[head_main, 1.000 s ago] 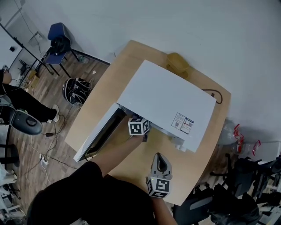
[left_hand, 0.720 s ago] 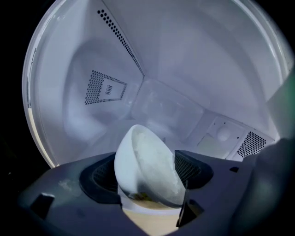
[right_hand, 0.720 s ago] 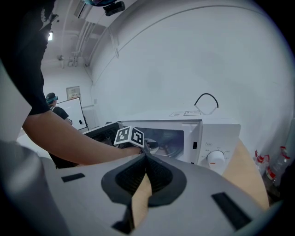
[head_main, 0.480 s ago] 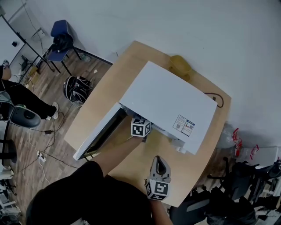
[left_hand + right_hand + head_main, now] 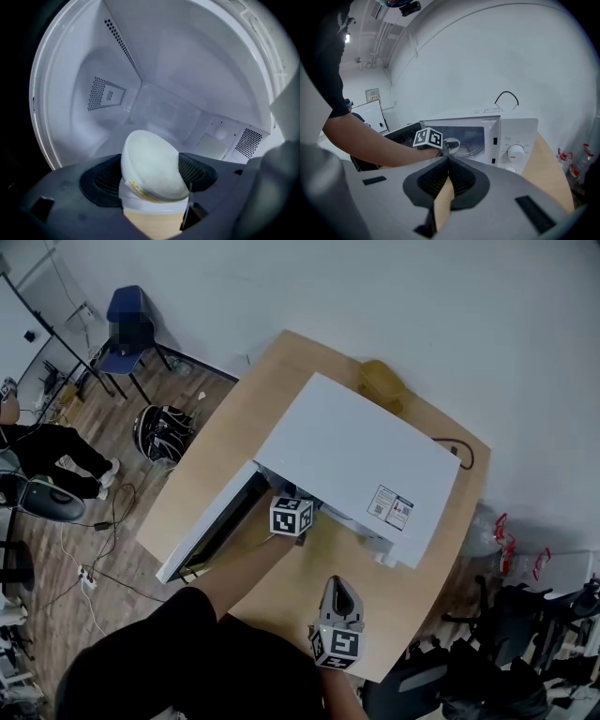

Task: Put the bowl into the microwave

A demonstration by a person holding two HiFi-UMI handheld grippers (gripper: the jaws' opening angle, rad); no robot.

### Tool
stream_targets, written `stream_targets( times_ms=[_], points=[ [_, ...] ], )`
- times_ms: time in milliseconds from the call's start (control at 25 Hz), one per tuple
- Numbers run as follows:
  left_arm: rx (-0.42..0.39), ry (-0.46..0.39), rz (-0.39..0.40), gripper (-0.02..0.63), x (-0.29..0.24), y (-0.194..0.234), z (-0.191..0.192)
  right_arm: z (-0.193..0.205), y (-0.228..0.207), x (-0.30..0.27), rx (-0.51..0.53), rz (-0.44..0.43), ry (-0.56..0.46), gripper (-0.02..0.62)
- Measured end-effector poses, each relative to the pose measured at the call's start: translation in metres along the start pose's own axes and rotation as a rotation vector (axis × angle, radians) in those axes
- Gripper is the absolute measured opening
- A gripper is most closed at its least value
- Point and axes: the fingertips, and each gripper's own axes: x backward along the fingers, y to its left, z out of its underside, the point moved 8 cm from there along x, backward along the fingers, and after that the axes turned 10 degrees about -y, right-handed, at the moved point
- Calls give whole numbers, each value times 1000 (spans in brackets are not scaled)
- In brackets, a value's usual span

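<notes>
The white bowl (image 5: 152,164) sits tilted at the mouth of the white microwave (image 5: 356,451), low between the pads of my left gripper (image 5: 152,176). Its jaws are opening; the right pad stands just off the bowl's side, and the left pad is at its edge. The microwave door (image 5: 211,521) hangs open to the left. In the right gripper view the bowl (image 5: 451,145) shows just inside the opening, beyond the left gripper's marker cube (image 5: 428,138). My right gripper (image 5: 339,594) rests over the table in front, shut with nothing in it.
A yellowish object (image 5: 380,379) and a black cable (image 5: 461,448) lie behind the microwave on the wooden table (image 5: 412,587). The control knobs (image 5: 515,151) are at the microwave's right. On the floor to the left are a blue chair (image 5: 124,322) and a backpack (image 5: 164,432).
The left gripper's marker cube has shifted slightly back toward me from the microwave opening. The right gripper has barely moved.
</notes>
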Motion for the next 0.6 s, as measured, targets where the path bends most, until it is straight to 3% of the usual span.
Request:
stream_targets(
  times_ms=[280,440,600],
  points=[
    [30,-14,-15,345,3,4,-3,2,0,4,4,8,4,60],
    [96,-58,-9,345,9,9,-6,0,-2,8,7,20,-2,60],
    [74,-75,4,345,13,8,-7,1,-5,12,7,38,-3,60]
  ],
)
